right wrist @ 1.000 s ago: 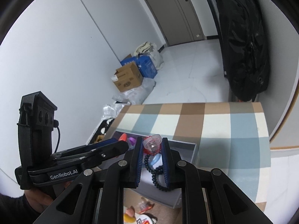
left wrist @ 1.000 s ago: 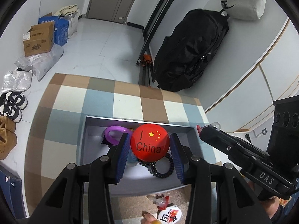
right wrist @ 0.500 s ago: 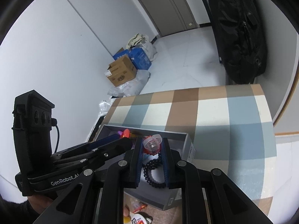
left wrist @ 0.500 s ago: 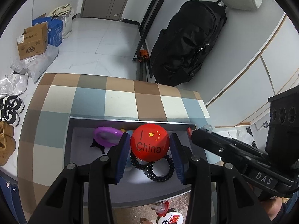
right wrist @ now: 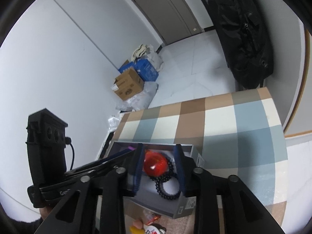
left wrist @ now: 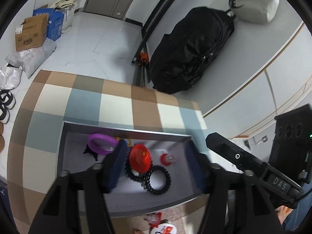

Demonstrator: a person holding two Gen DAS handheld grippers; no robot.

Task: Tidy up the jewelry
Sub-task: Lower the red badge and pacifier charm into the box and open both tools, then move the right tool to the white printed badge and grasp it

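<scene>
Home hallway, door, shoes, cardboard boxes

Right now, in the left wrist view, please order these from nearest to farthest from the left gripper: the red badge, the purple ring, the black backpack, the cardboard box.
1. Red badge: between the opening jaws of the left gripper, not pressed, in the gray box.
2. Purple ring: left part of that box.
3. Black backpack: on the floor beyond the table, right.
4. Cardboard box: far left, by the wall.

In the grey open box: one round red badge, one black beaded bracelet, one purple plastic ring, one small red-based clear charm. On the floor, one brown cardboard carton and one blue carton.
</scene>
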